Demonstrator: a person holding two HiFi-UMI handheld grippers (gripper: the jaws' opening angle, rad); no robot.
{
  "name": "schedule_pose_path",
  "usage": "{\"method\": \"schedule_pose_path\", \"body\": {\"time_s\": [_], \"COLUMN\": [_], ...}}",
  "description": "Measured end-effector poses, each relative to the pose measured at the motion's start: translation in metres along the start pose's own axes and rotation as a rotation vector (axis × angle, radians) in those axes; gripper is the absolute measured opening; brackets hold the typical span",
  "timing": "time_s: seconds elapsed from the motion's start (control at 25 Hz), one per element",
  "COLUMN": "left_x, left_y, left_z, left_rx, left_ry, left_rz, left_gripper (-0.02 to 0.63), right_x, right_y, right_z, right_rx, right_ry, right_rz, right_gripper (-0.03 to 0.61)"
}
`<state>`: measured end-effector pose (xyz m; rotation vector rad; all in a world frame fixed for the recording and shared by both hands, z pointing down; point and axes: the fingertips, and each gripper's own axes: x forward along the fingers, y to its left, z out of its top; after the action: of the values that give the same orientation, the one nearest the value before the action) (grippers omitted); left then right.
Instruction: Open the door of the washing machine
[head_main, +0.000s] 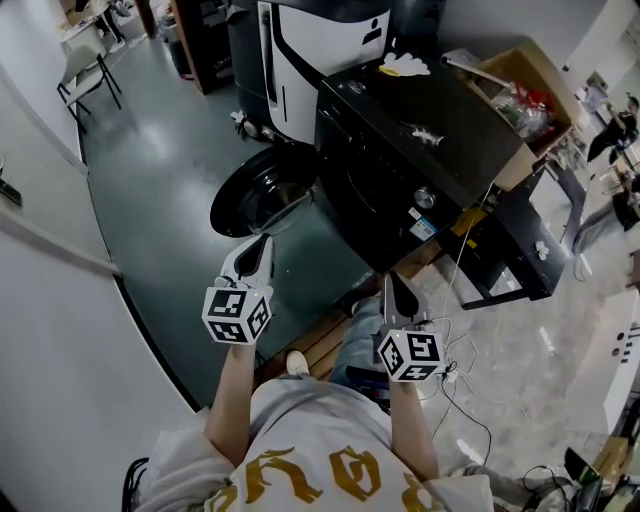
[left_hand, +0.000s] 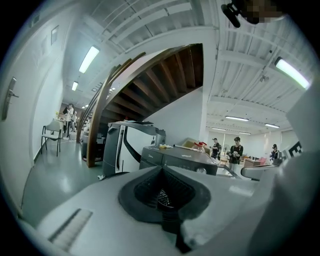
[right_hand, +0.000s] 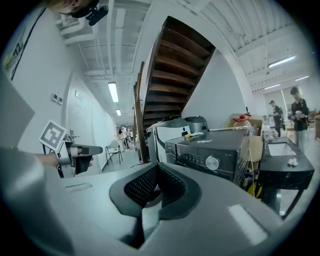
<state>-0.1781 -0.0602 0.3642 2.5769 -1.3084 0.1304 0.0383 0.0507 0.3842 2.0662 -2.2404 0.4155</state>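
Observation:
The black washing machine (head_main: 400, 150) stands in the middle of the head view, its control knob (head_main: 424, 198) facing me. Its round door (head_main: 262, 192) hangs swung open to the left, showing the dark inside of the glass. My left gripper (head_main: 260, 250) hovers just below the open door, jaws shut and empty. My right gripper (head_main: 390, 288) is held in front of the machine's lower right corner, also shut on nothing. The machine (left_hand: 180, 157) shows beyond the left gripper (left_hand: 162, 197). From the right gripper (right_hand: 150, 192) I see the machine's front panel (right_hand: 210, 147) and the left gripper (right_hand: 75, 150).
A white and black appliance (head_main: 320, 40) stands behind the machine. An open cardboard box (head_main: 520, 85) and a black table (head_main: 520, 240) are to its right. A wooden pallet (head_main: 320, 345) lies under it, and cables (head_main: 460, 375) trail on the floor. A white wall (head_main: 60, 330) runs along the left.

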Motion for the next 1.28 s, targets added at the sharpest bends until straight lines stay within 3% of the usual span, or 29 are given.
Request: {"method": "schedule_pose_path", "body": {"time_s": [0.4,0.6,1.28], "left_x": [0.01,0.01,0.029], "left_y": [-0.005,-0.007,0.008], "left_z": [-0.006,-0.001,-0.021], "left_rx": [-0.006,-0.054,-0.028], "left_ry": [0.045,0.022,0.069], "left_rz": [-0.001,-0.031,-0.039], "left_gripper": [0.006,0.006,0.006], "right_x": [0.001,0.0,0.012], "right_y": [-0.003,0.0,-0.004], "right_z": [0.003,0.007,-0.006], "right_rx": [-0.006,-0.022,-0.012], "right_ry": [0.006,-0.006,0.026], "right_rz": [0.011,0.023,0.005], "right_gripper": [0.02,0.02,0.02]}}
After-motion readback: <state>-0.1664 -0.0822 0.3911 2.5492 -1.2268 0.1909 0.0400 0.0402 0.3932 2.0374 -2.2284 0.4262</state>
